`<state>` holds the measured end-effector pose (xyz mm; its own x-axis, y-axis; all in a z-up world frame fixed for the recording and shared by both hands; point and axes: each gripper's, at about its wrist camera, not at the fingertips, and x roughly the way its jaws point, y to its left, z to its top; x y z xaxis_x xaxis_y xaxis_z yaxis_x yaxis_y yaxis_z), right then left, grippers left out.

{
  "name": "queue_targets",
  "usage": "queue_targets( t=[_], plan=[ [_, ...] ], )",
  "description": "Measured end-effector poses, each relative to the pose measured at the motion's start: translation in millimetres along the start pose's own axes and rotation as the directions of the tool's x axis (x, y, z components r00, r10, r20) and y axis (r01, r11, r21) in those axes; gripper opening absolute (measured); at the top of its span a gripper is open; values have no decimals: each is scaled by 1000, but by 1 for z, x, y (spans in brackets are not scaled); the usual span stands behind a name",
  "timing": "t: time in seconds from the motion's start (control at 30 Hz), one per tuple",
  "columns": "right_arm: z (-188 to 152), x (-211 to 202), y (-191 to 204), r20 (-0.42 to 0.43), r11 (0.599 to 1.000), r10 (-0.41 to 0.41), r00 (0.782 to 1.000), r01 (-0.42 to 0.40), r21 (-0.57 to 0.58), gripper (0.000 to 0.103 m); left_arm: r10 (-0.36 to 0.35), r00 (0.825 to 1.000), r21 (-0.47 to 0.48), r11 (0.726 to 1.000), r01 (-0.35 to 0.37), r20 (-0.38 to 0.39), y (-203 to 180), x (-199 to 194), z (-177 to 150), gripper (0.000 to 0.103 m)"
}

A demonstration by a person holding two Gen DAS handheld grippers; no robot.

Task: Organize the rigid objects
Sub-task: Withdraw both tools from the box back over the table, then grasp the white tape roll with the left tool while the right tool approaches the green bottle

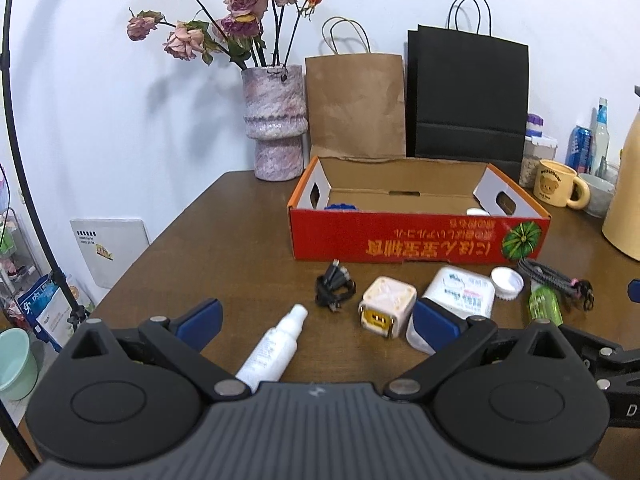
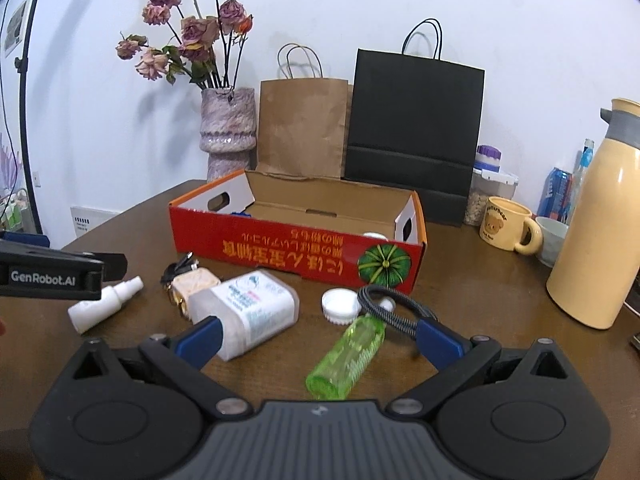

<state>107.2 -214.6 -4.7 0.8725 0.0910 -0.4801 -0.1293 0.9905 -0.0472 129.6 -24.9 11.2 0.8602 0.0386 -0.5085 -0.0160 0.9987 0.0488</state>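
Observation:
A red cardboard box [image 1: 416, 236] [image 2: 296, 248] stands open mid-table with a blue item and a white item inside. In front of it lie a white spray bottle [image 1: 272, 348] [image 2: 105, 298], a cream cube charger [image 1: 386, 306] [image 2: 196, 284], a white labelled container [image 1: 460, 294] [image 2: 252, 312], a white cap [image 1: 507, 283] [image 2: 340, 306], a green bottle [image 1: 544, 304] [image 2: 348, 356] and a braided cable [image 1: 556, 278] [image 2: 400, 308]. My left gripper [image 1: 316, 324] is open over the spray bottle. My right gripper [image 2: 320, 338] is open around the green bottle.
A small black cable bundle [image 1: 335, 286] lies by the charger. Behind the box stand a vase of dried roses [image 1: 276, 120], a brown bag [image 1: 356, 104] and a black bag [image 1: 468, 96]. A bear mug [image 2: 510, 224], a cream thermos [image 2: 596, 232] and cans fill the right side.

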Motion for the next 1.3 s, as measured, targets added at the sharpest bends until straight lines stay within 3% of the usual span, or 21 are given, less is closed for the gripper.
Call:
queue_targets(
  t=[0.8,1.03,1.13,1.23,1.27,1.3],
  plan=[
    [-39,-8,-13,-57,999,-7,998,9,31,103,-22,993,44,999,28,-117,-16,3,-56,103],
    [-43,-6,-14,-67,999,-5,998,7,35,103,-26,993,38,999,30,-118,-18,4,-61,100],
    [-44,-5,-14,-68,999,-3,998,6,35,103,-30,992,37,999,35,-123,-19,5,-62,89],
    [-44,-4,-14,-71,999,-3,997,6,35,103,-46,990,32,998,50,-131,-19,6,-64,65],
    [-44,-4,-14,-73,999,-3,997,6,35,103,-51,990,31,998,56,-132,-19,6,-64,49],
    [-45,-4,-14,-74,999,-3,997,6,34,103,-59,989,28,998,64,-133,-20,6,-65,45]
  ],
)
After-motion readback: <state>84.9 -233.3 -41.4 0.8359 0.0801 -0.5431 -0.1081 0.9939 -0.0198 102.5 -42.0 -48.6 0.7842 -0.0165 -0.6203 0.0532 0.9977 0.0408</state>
